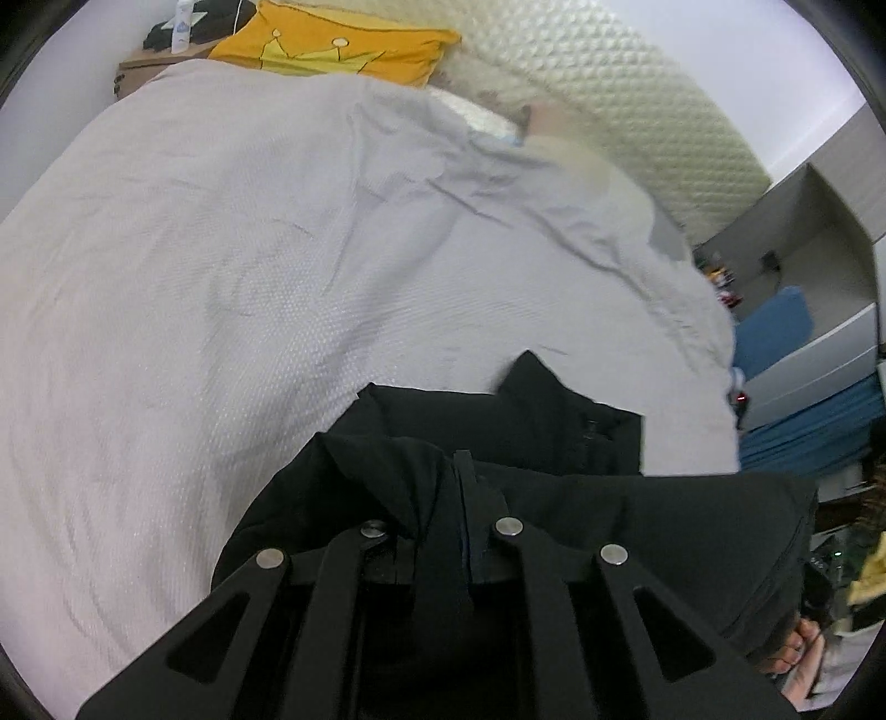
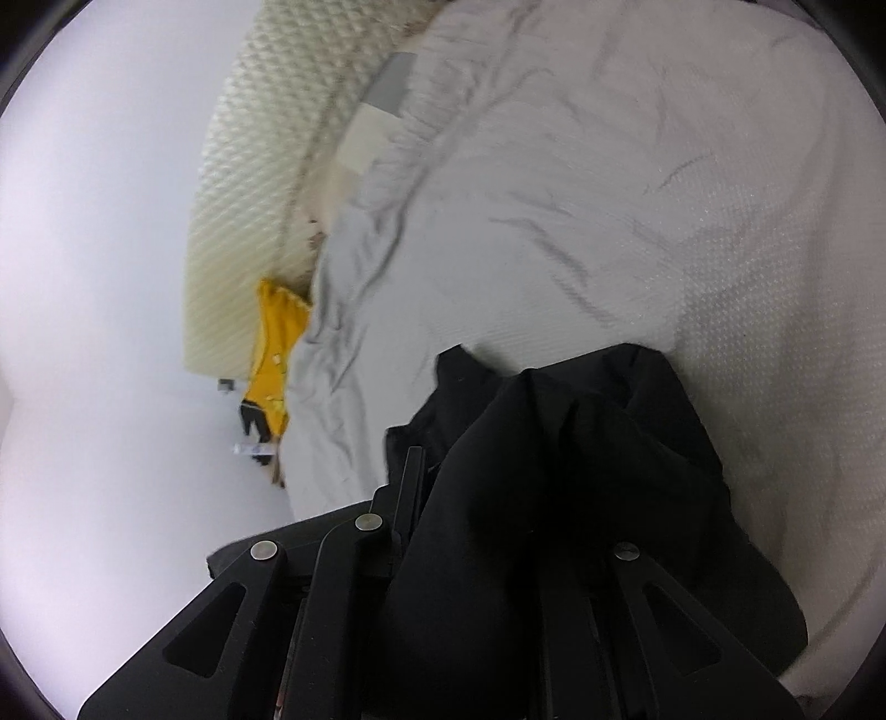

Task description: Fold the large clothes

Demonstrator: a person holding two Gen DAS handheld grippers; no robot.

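A black garment (image 1: 581, 421) lies bunched at the near edge of a bed under a pale grey cover (image 1: 221, 277). In the left wrist view my left gripper (image 1: 462, 476) is shut on a gathered fold of this black cloth, which spreads out ahead and to the right. In the right wrist view the black garment (image 2: 581, 443) drapes over my right gripper (image 2: 437, 482), which is shut on it. Only one fingertip (image 2: 412, 471) shows; the cloth hides the other. That view is rolled sideways, with the bed cover (image 2: 609, 194) filling its right side.
A yellow pillow (image 1: 332, 44) lies at the head of the bed against a cream quilted headboard (image 1: 609, 83). A brown bedside surface (image 1: 149, 61) holds a bottle. Blue items (image 1: 775, 332) and white furniture stand to the right. A hand (image 1: 797, 648) shows at the lower right.
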